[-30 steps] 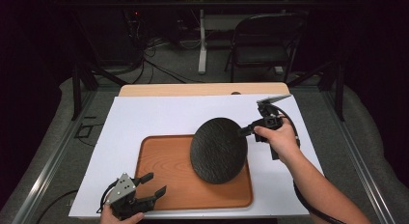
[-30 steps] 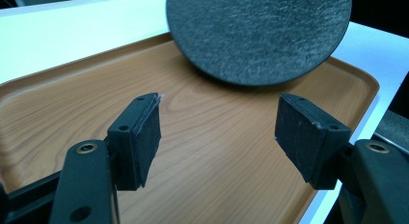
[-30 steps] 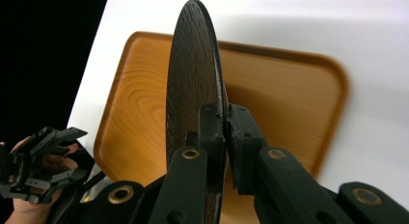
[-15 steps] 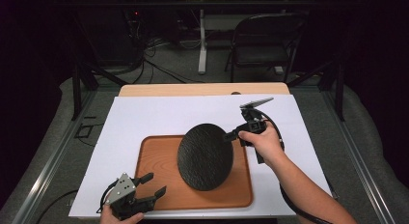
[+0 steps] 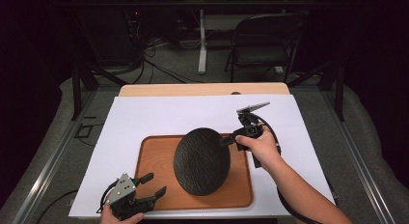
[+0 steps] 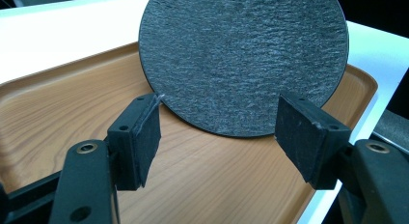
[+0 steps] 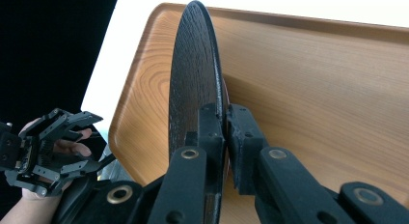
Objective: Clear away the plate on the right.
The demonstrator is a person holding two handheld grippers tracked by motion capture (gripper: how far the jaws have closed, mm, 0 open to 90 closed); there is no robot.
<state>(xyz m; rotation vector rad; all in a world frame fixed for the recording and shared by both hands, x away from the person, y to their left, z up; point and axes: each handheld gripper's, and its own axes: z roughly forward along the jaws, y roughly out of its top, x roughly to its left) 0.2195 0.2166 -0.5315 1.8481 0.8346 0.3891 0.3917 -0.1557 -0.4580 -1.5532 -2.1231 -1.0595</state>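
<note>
Above the wooden tray [image 5: 159, 156], the round black slate plate [image 5: 201, 160] now hangs over the tray's middle; a second ago it was farther toward the person's right, reaching past the tray's right rim, and it has come leftward and nearer since. The right gripper [image 5: 230, 139] has travelled with it, its jaws clamped on the plate's right edge, and the right hand [image 5: 256, 146] has drawn in from the white sheet [image 5: 144, 113] to the tray's right border. The left gripper [image 5: 153, 184] has not moved from the near left corner of the tray, jaws spread wide with nothing between them.

From the right gripper view the plate [image 7: 193, 74] appears edge-on and tilted, its lower rim hidden behind the jaws, so whether it touches the tray [image 7: 308, 84] there cannot be told. In the left gripper view the plate [image 6: 243, 55] is cut off at the top, and its lower edge looks close to the tray floor [image 6: 62, 113]. The left hand [image 5: 115, 216] is cropped by the frame's bottom.

Beyond the table's far edge [image 5: 202, 89] stand a folding chair [image 5: 265, 40] and a tangle of cables [image 5: 159, 48] on the grey floor.
</note>
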